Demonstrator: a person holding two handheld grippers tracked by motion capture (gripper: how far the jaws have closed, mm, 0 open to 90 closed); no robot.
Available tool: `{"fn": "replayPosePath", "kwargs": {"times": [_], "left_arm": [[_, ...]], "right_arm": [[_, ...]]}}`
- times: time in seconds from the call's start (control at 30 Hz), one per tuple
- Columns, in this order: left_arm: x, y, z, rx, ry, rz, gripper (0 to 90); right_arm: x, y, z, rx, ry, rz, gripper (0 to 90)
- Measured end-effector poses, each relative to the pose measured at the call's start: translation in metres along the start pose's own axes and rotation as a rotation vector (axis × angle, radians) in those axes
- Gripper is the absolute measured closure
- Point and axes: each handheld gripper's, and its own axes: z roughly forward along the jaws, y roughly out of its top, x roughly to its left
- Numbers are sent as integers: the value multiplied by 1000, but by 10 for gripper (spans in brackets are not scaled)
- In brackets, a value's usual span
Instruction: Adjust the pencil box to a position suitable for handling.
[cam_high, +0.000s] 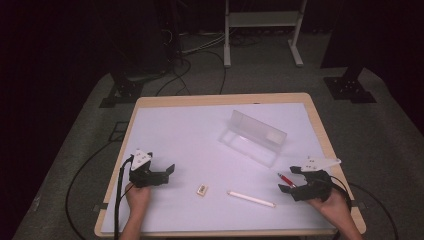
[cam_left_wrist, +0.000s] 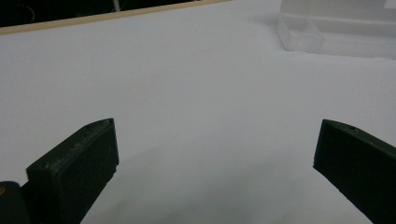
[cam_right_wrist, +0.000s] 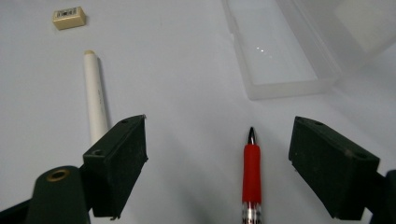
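A red pen (cam_right_wrist: 251, 179) lies on the white table cover between the wide-apart jaws of my right gripper (cam_right_wrist: 219, 154), untouched by either jaw; from above the red pen (cam_high: 286, 179) shows at the right gripper (cam_high: 290, 178) near the table's right front. A white pen (cam_high: 251, 199) lies left of it, beside the left jaw as the white pen (cam_right_wrist: 95, 101) in the right gripper view. A small beige eraser (cam_high: 202, 190) sits mid-front. A clear plastic case (cam_high: 252, 137) stands open behind. My left gripper (cam_high: 169, 171) rests at the left front, open and empty (cam_left_wrist: 215, 144).
The table's wooden rim (cam_high: 222, 99) frames the white cover. Beyond the table are cables, stand feet (cam_high: 346, 88) and a white frame (cam_high: 261, 30) on the dark floor. Bare white cover (cam_high: 180, 130) stretches between the left gripper and the case.
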Motion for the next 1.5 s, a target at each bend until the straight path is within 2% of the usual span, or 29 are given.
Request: {"fn": "replayPosePath", "kwargs": {"times": [0.37, 0.6, 0.77, 0.9, 1.13, 1.5], "left_arm": [[0, 0, -1, -3, 1, 0, 0], [2, -1, -1, -16, 7, -13, 0], [1, -1, -1, -17, 8, -12, 0], [1, -1, -1, -16, 8, -12, 0], [1, -1, -1, -17, 8, -14, 0], [1, -1, -1, -17, 8, -11, 0]], "right_arm": [[-2, 34, 12, 45, 22, -51, 181], [-3, 56, 21, 75, 27, -103, 198], [-4, 74, 36, 102, 37, -138, 222], [-5, 84, 49, 133, 43, -142, 231], [-7, 90, 66, 156, 57, -141, 242], [-13, 95, 97, 238, 41, -136, 273]]}}
